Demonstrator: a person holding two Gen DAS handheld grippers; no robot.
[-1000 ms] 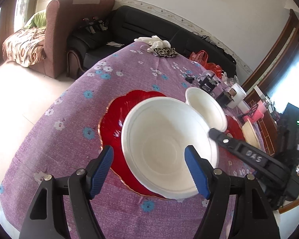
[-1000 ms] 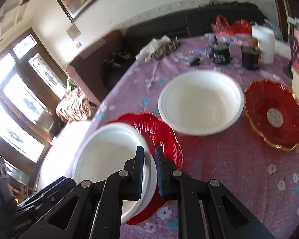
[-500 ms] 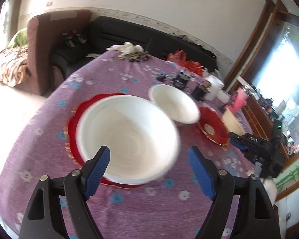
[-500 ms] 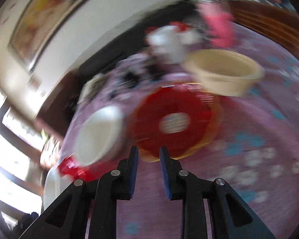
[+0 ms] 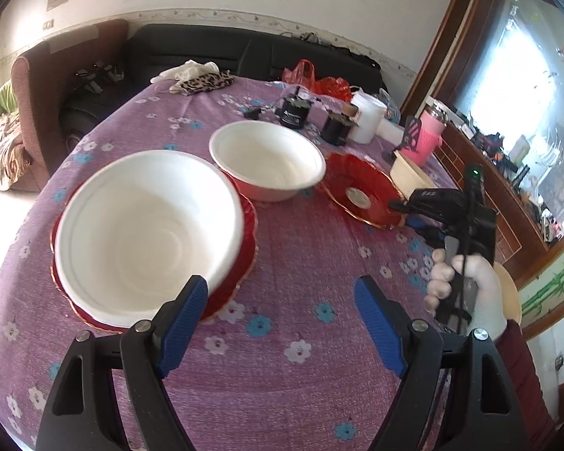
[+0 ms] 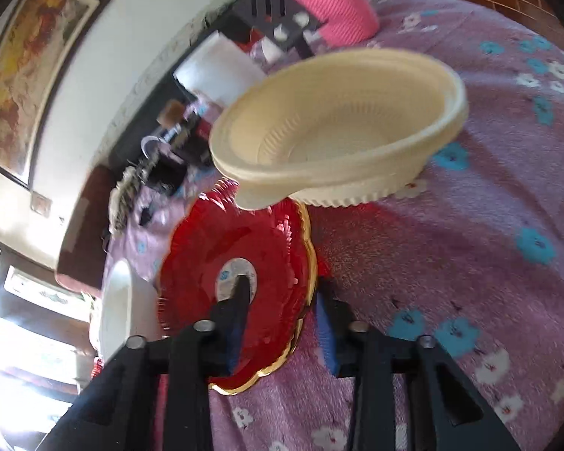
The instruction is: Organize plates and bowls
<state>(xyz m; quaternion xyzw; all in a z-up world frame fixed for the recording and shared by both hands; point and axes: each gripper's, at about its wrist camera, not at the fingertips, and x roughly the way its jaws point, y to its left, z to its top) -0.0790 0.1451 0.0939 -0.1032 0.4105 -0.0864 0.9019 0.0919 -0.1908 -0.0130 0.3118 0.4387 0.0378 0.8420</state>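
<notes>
Since a moment ago, the right tongs (image 6: pixel 282 312) are leaving the white bowl (image 5: pixel 146 233) and straddling the small red plate (image 6: pixel 240 285), its gold rim between their parted fingers, nothing clamped. The left tongs (image 5: pixel 282 300) are hanging wide apart and empty, the white bowl at their ten o'clock, sitting upright on the large red plate (image 5: pixel 250 225). A cream bowl (image 6: pixel 338 127) is lying at the right tongs' twelve o'clock on the desk (image 5: pixel 300 376).

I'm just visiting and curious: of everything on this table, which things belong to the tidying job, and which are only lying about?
Part of the job:
large white bowl on a red plate
second white bowl
small red plate
cream bowl

Just lying about:
pink cup
black jars
leopard cloth
</notes>
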